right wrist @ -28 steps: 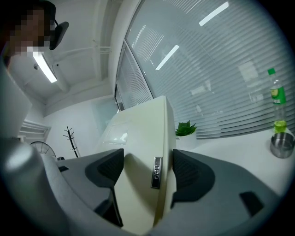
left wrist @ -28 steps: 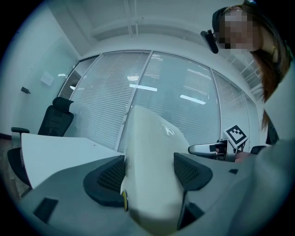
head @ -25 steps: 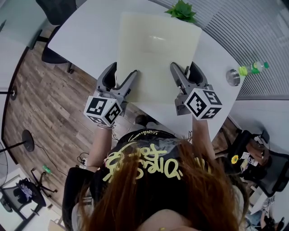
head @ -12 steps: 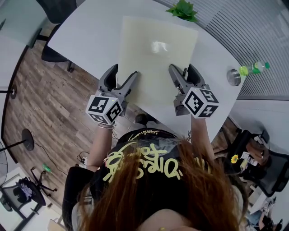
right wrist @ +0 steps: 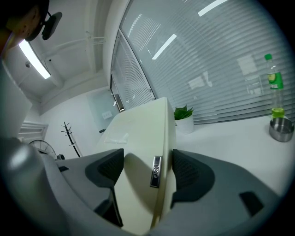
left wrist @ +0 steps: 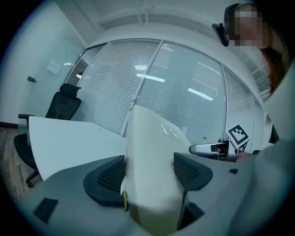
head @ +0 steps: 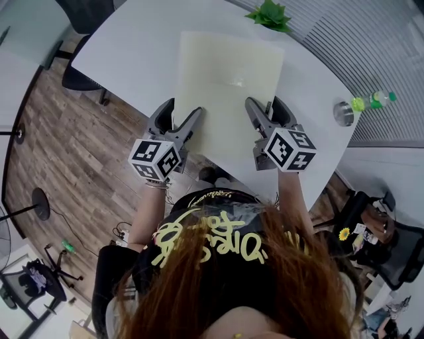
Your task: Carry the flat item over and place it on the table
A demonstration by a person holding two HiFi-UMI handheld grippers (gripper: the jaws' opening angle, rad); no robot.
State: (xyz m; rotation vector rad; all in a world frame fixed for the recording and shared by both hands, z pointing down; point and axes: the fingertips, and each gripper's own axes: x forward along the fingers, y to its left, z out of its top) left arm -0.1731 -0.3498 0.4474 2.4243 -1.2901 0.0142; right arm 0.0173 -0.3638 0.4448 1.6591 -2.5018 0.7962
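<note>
the flat item (head: 228,79) is pale cream with a faint gloss, against a plain white table (head: 126,46). the left gripper (head: 181,110) and right gripper (head: 264,102) are mid grey, each with a cube of black-and-white square markers. their pads (left wrist: 109,175) are black with a fine mesh pattern. the floor (head: 73,152) shows grey-brown wood planks. the plant (head: 268,14) is bright green, and the bottle (head: 372,100) has a green cap and label. the person's top (head: 212,228) is black with yellow lettering.

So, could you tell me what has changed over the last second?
The panel, clamped by the left tongs and right tongs, sank slightly toward the table and turned a little. Neither grip changed; the plant and bottle stayed put.
</note>
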